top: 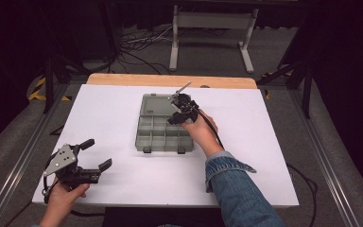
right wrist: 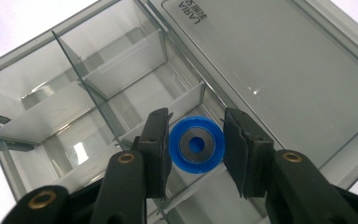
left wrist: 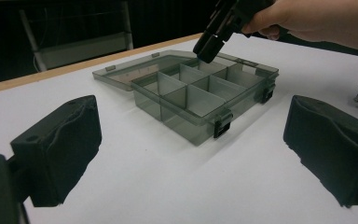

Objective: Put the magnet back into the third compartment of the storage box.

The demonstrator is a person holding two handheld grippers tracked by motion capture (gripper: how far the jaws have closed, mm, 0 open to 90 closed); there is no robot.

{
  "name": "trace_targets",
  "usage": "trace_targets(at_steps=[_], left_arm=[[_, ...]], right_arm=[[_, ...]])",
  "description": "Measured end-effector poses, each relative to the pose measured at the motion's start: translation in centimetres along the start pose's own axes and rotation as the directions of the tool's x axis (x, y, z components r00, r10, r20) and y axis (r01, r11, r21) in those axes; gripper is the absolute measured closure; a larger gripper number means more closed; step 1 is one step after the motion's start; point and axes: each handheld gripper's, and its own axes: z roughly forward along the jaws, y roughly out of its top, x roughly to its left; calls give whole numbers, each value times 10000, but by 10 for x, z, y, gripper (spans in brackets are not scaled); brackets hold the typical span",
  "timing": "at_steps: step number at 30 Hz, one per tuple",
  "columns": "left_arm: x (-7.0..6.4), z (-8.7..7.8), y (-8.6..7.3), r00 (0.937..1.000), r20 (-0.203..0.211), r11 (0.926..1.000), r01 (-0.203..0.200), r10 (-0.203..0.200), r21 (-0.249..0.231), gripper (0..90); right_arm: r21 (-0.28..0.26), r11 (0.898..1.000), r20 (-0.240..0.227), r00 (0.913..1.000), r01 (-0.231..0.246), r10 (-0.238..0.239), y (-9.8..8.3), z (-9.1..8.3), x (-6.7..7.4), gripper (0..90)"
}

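At the centre of the white surface (top: 123,113) lay the grey compartment box (top: 163,132), its lid (top: 157,104) folded flat toward 12 o'clock and its 2 black latches (top: 147,150) facing you. Your right tongs (top: 182,108) hovered above the box's back right compartments, pointing down. In the right gripper view their pads (right wrist: 154,149) sat close on either side of a blue ring with a metal centre (right wrist: 196,144); you could not tell whether they touched it. Your left tongs (top: 94,153) rested at 7 o'clock, well apart from the box, jaws spread wide and empty, aimed toward it across the bare surface.
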Motion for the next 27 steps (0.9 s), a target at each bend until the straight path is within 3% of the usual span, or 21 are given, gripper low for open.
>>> trace_targets(at_steps=[27], left_arm=[[0, 0, 0, 10000, 3, 10000, 43, -43, -20, 49]], right_arm=[[465, 9986, 6, 9997, 249, -250, -1, 16, 2, 616]])
